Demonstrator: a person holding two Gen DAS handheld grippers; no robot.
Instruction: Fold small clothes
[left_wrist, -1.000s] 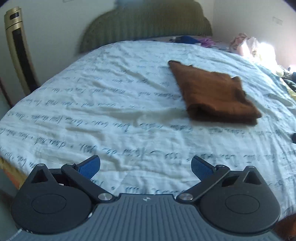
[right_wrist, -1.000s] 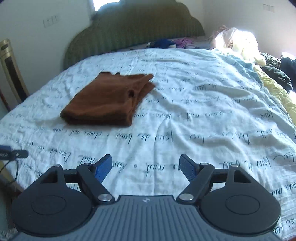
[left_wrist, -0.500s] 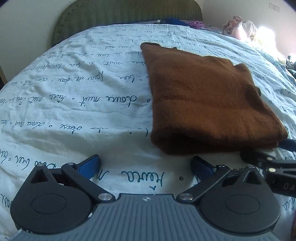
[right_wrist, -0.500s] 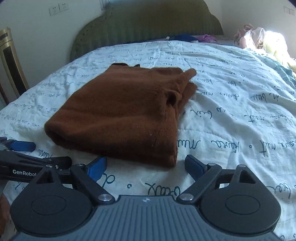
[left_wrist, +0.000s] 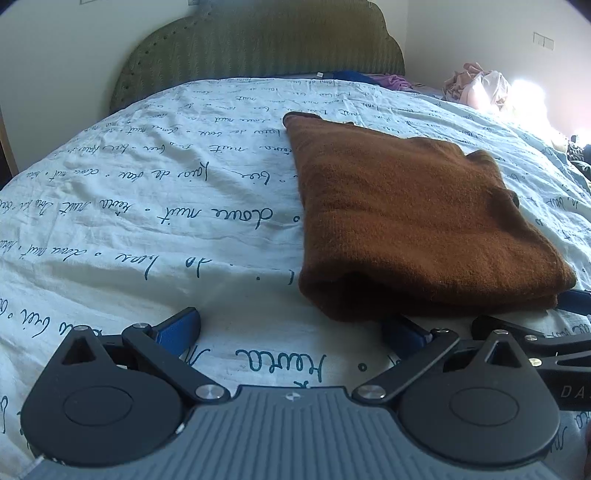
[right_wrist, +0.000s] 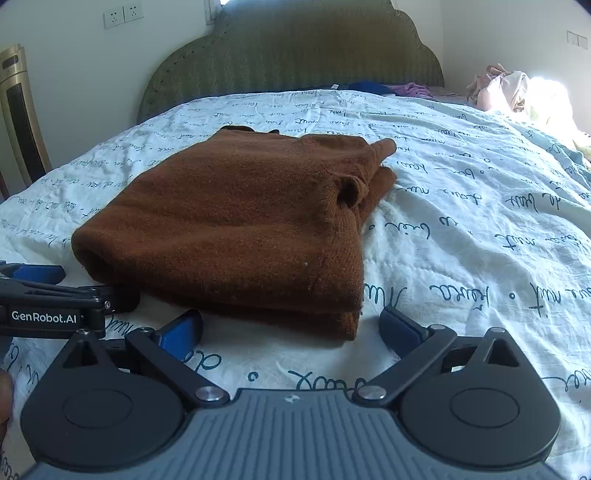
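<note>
A: Where do the grippers sit?

B: The left gripper (left_wrist: 291, 326) is spread wide with nothing between its blue pads, just before the near-left corner of a folded brown sweater (left_wrist: 410, 218). The right gripper (right_wrist: 291, 326) has its jaws opening, also gripping nothing; the sweater's near-right corner lies just ahead of the gap.

A: What does each view add?

B: The right view shows the sweater's folded sleeve edge (a small round opening there), two wall sockets (right_wrist: 123, 14) and a gold tower fan (right_wrist: 20, 110). The left view shows the plain left edge.

A: And around them?

B: A white quilt (left_wrist: 147, 206) printed with blue handwriting, a green headboard (right_wrist: 291, 51), and a sunlit heap of clothes (right_wrist: 506, 88) at the far right.
</note>
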